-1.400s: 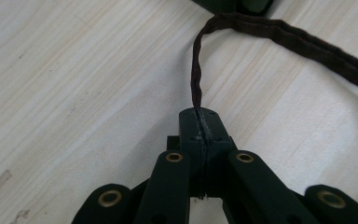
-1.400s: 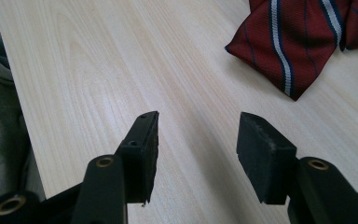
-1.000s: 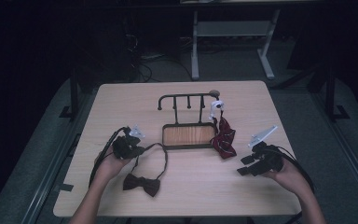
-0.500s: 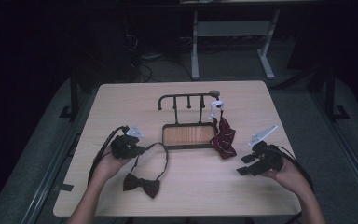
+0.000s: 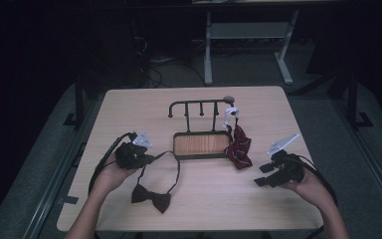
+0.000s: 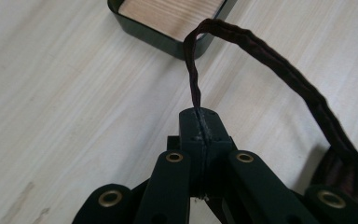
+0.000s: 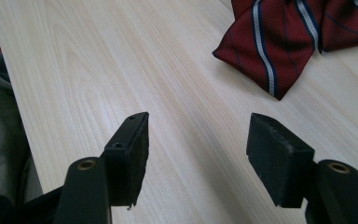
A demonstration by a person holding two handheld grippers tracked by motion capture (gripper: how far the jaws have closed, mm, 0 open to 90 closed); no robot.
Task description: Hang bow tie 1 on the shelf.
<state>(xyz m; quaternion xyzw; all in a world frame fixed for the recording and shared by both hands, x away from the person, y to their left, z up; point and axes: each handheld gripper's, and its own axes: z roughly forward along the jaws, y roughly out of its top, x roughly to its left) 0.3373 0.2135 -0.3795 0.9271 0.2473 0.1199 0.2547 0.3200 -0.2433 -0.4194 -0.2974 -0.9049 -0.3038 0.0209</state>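
Note:
A dark bow tie (image 5: 151, 195) lies on the table near the front, its neck strap (image 5: 171, 159) looping up toward the tray. My left gripper (image 5: 146, 159) is shut on that strap (image 6: 270, 56), which is pinched between the pads at the left gripper's tip (image 6: 200, 116). A red striped tie (image 5: 238, 147) hangs from a white clip (image 5: 230, 113) and drapes onto the table beside the tray. My right gripper (image 5: 261, 175) hovers to its right, open; its jaws have just been opening, with only bare table between them (image 7: 198, 140). The red tie (image 7: 279, 46) lies beyond them.
A black rack with hooks (image 5: 199, 103) stands over a black-rimmed wooden tray (image 5: 201, 156) at the table's middle. The tray's corner (image 6: 158, 39) lies just ahead of the left gripper. A table frame stands on the dark floor behind.
My left gripper has lifted a little with the strap in it. The right hand has stayed where it was.

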